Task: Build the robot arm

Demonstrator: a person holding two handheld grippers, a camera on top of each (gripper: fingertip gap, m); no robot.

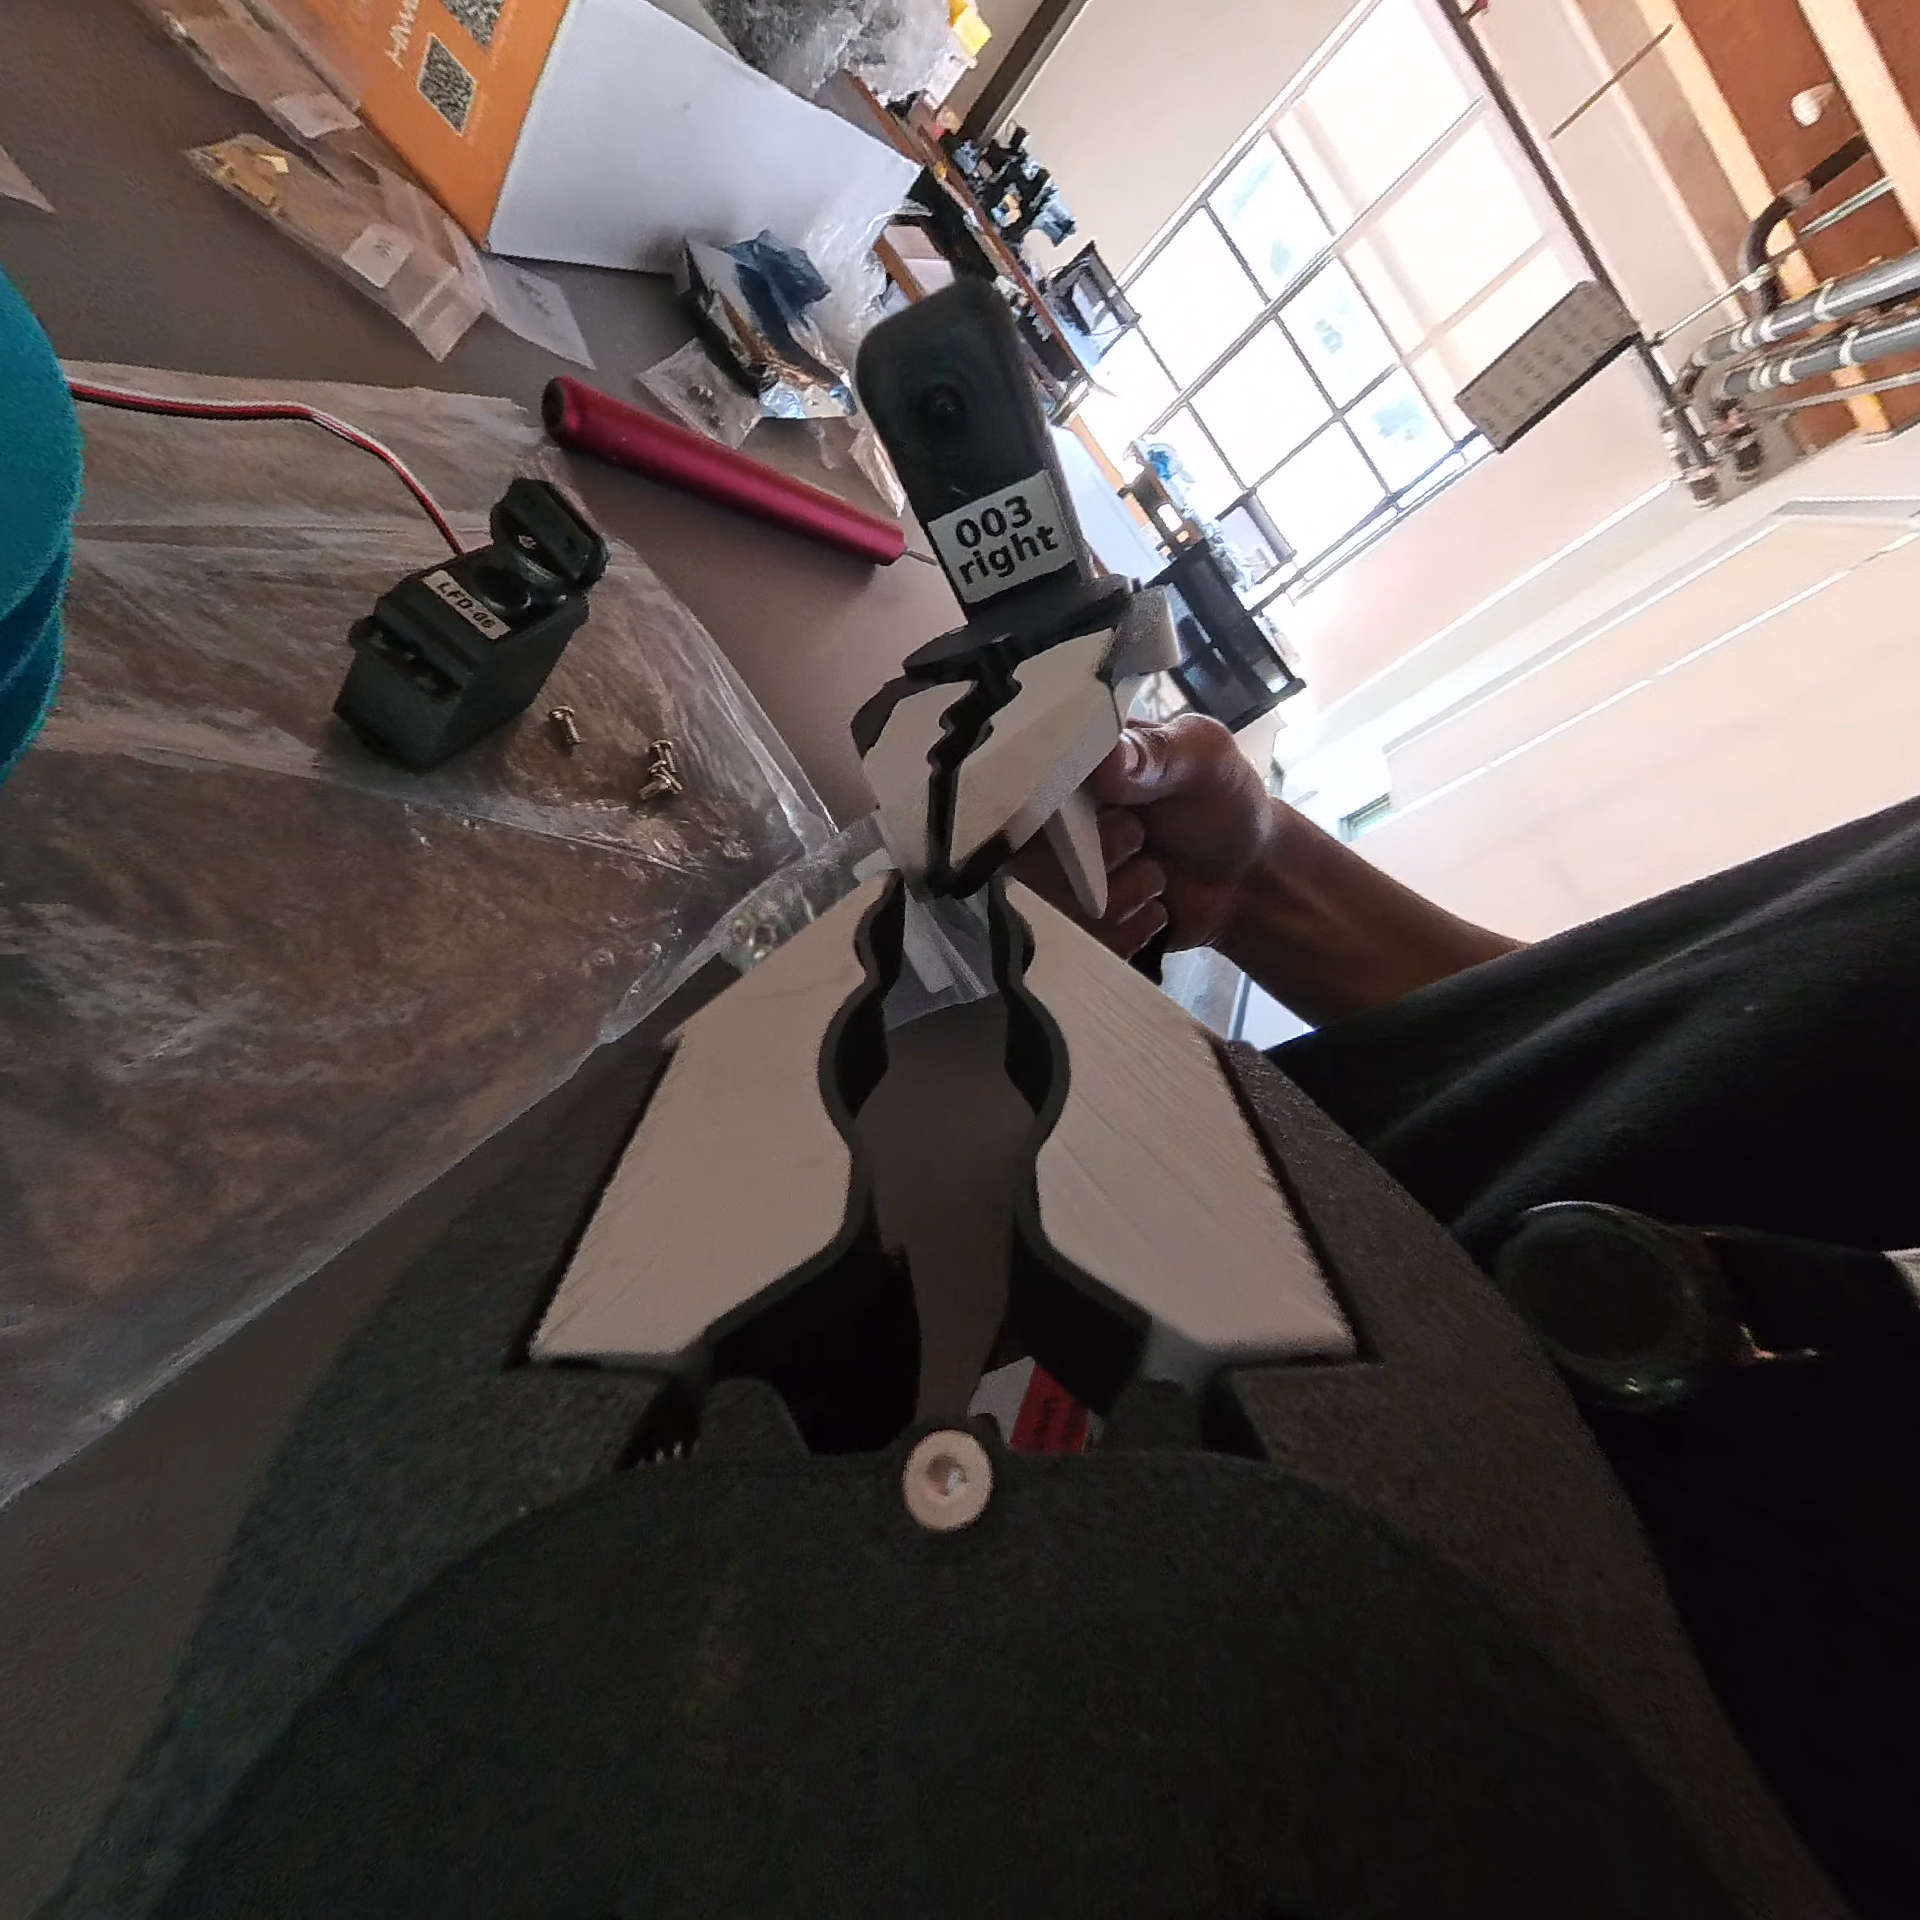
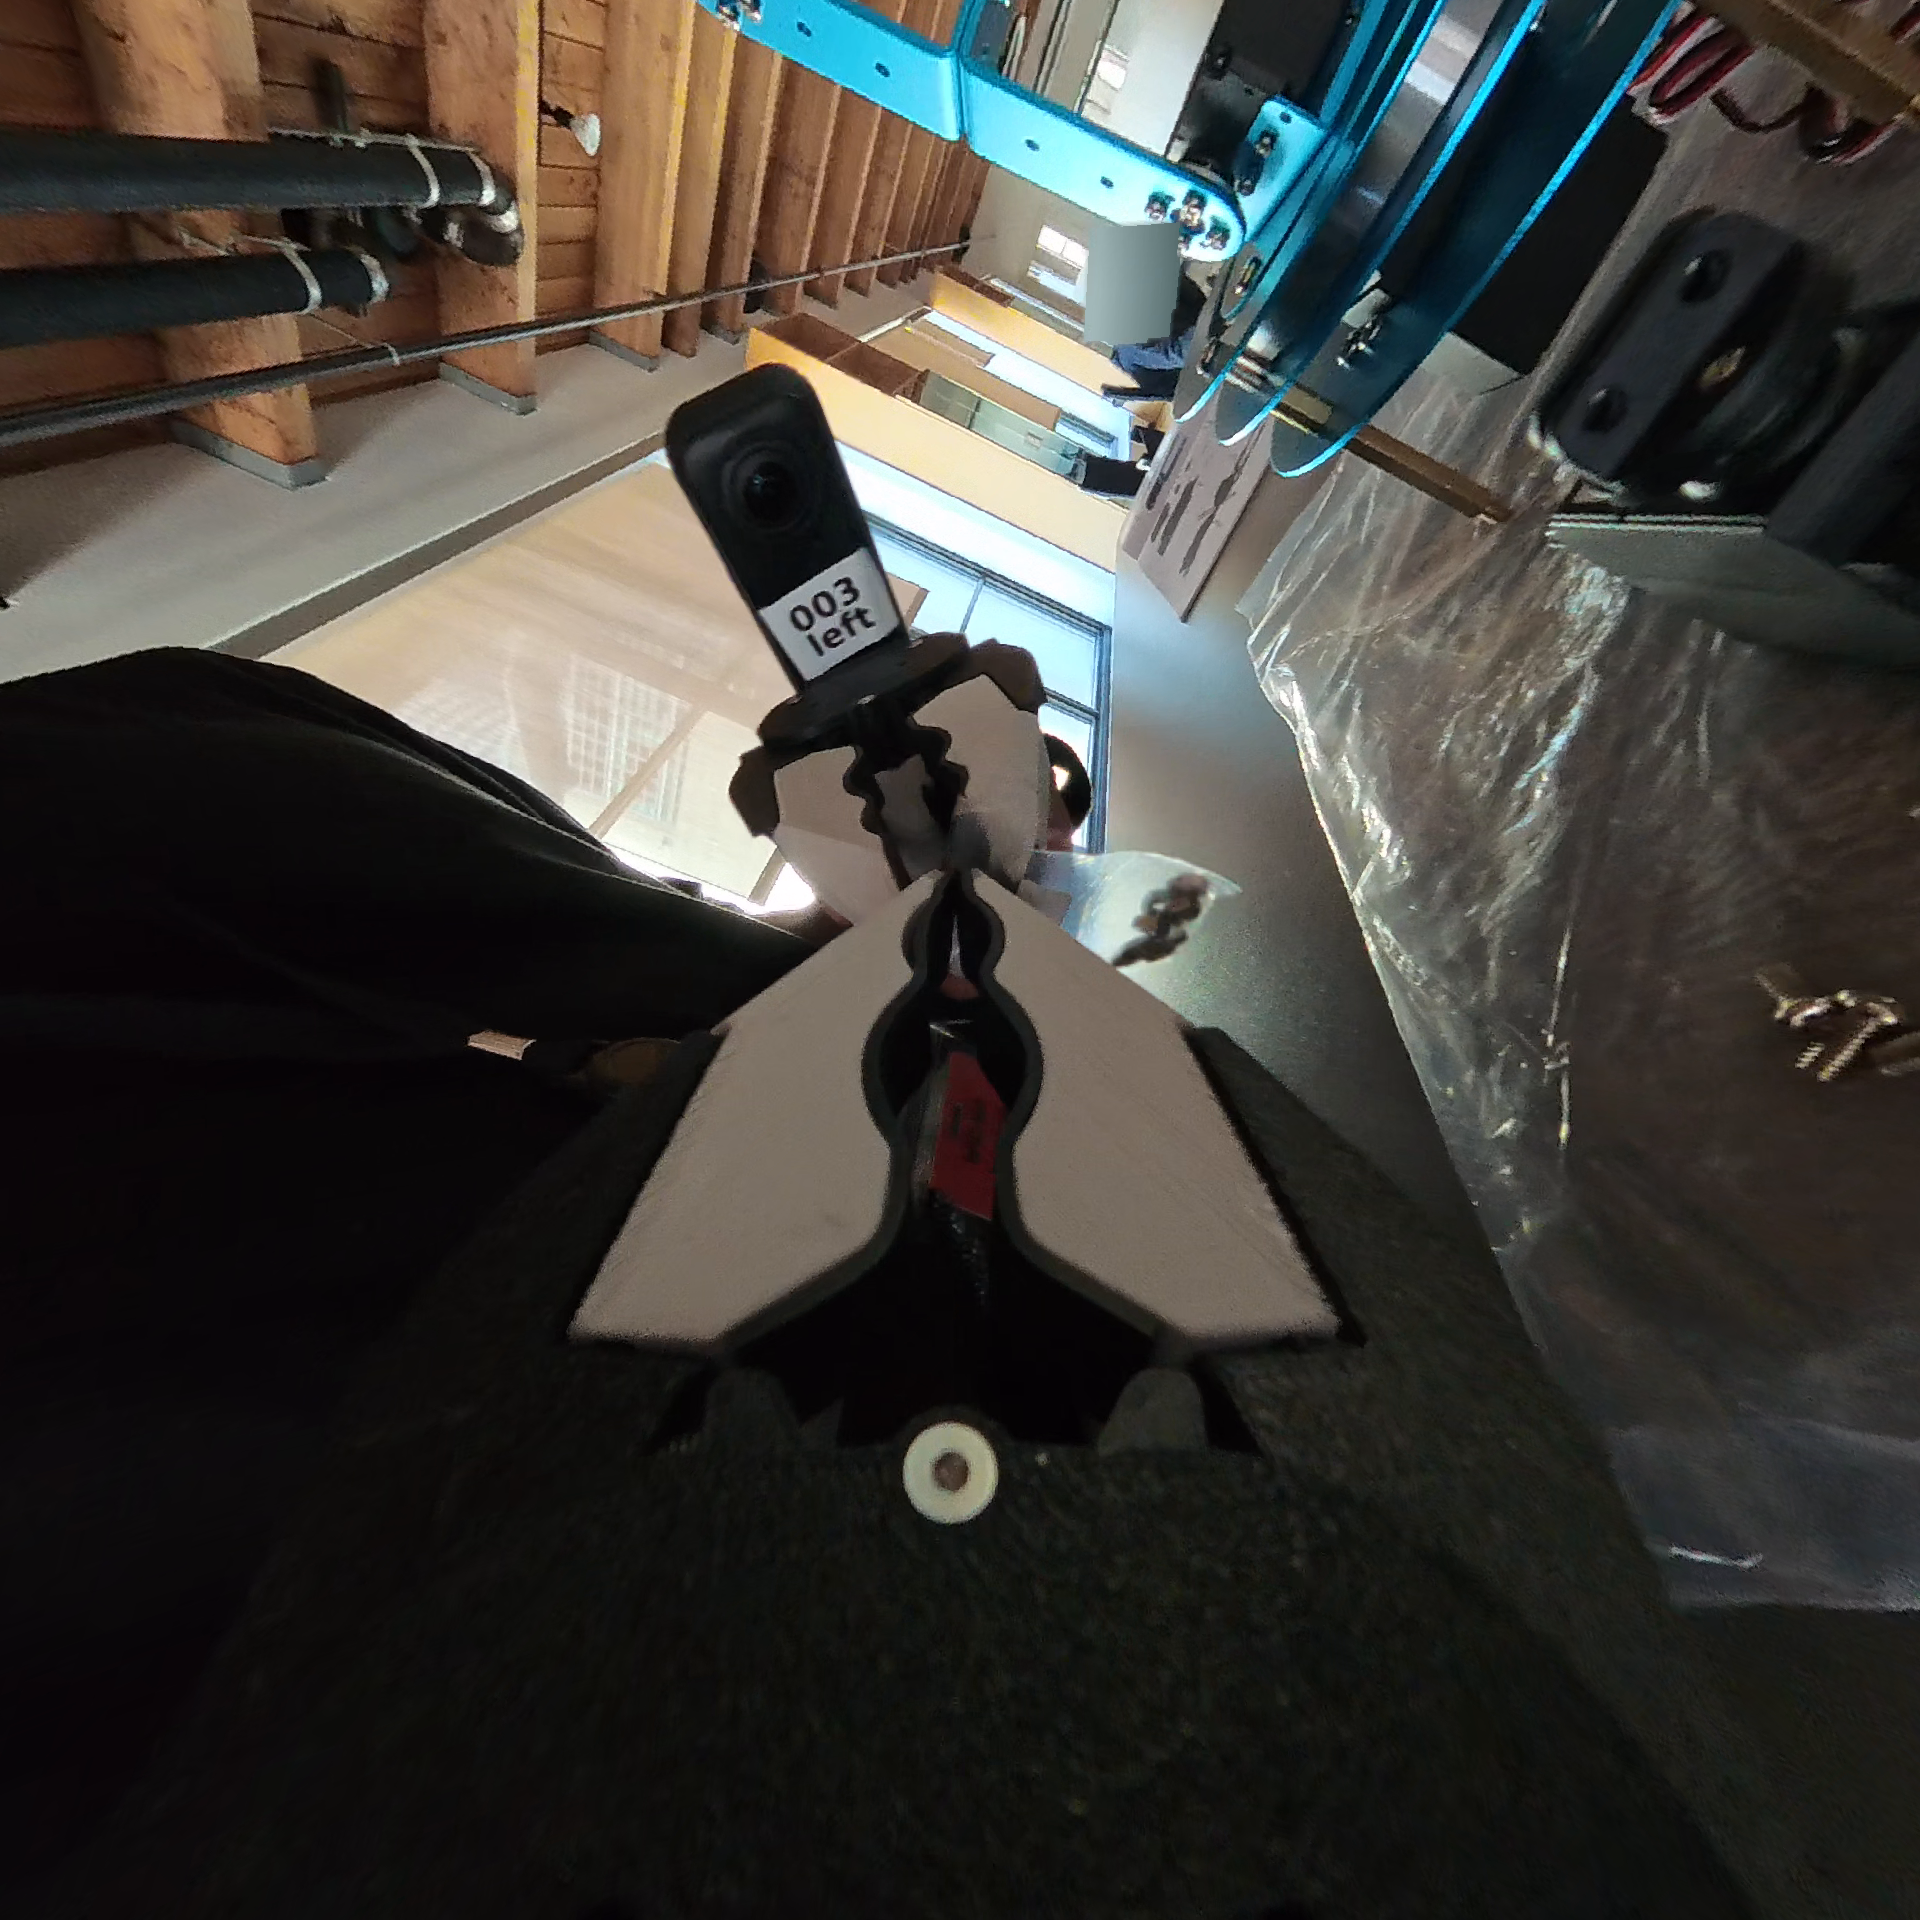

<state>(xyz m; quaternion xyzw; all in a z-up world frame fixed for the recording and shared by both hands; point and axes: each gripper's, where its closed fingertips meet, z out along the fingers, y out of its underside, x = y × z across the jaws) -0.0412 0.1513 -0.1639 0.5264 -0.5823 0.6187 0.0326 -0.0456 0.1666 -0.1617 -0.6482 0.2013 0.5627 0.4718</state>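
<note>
- A small clear plastic bag (image 1: 940, 951) of screws is pinched at its edge by the left claw (image 1: 940, 883), above the grey worktop (image 1: 260, 281).
- The same bag is gripped by the right claw (image 2: 951, 883), tip to tip with the left.
- A black servo motor (image 1: 468, 644) and loose silver screws (image 1: 655, 769) lie nearby on a clear plastic sheet (image 1: 260, 935).

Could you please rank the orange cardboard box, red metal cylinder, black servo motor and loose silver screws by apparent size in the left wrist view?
1. Orange cardboard box, partly cropped
2. Red metal cylinder and black servo motor: alike
3. Loose silver screws
</note>
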